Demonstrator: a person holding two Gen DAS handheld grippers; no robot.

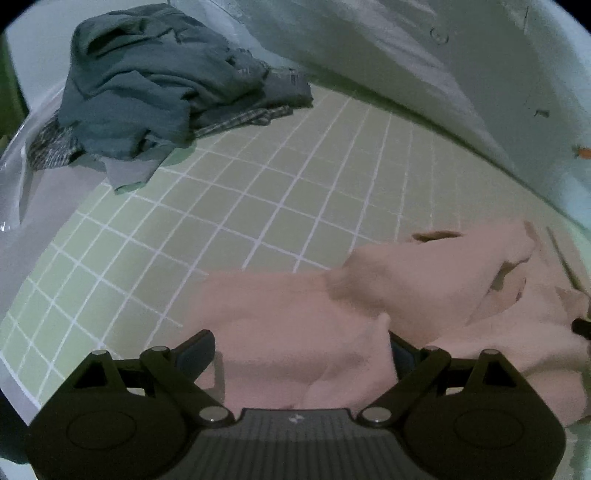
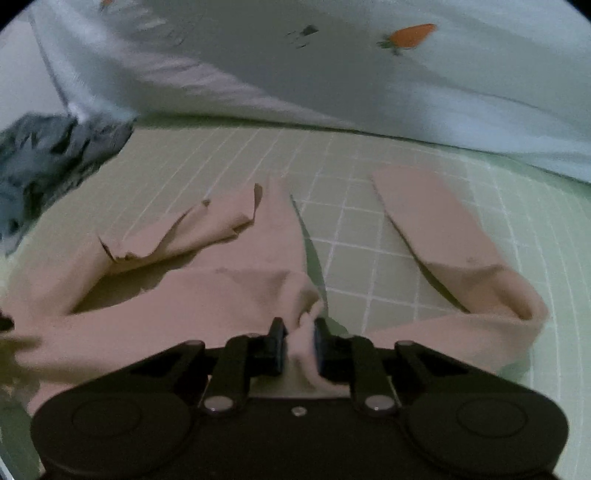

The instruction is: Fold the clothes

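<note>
Two grippers work one pink garment point(image 2: 221, 295) sprawled, part-folded, on the green grid mat point(image 1: 258, 184): my right gripper point(image 2: 299, 341) has its jaws clamped on a bunched edge, seemingly to drag a fold, while my left gripper point(image 1: 303, 354) hangs with jaws apart over the cloth.

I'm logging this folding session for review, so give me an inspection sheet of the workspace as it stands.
Surface: green sheet with white grid lines, mostly bare.
Job's things: pink garment spread out and rumpled, partly folded over itself.
Clutter: heap of dark blue-grey clothes at the far left, unfolded.
Grippers: left gripper open, fingers either side of pink cloth; right gripper shut on a bunched part of the pink garment.
Cables: nothing seen.
Surroundings: pale bedding with an orange carrot print along the far edge.
</note>
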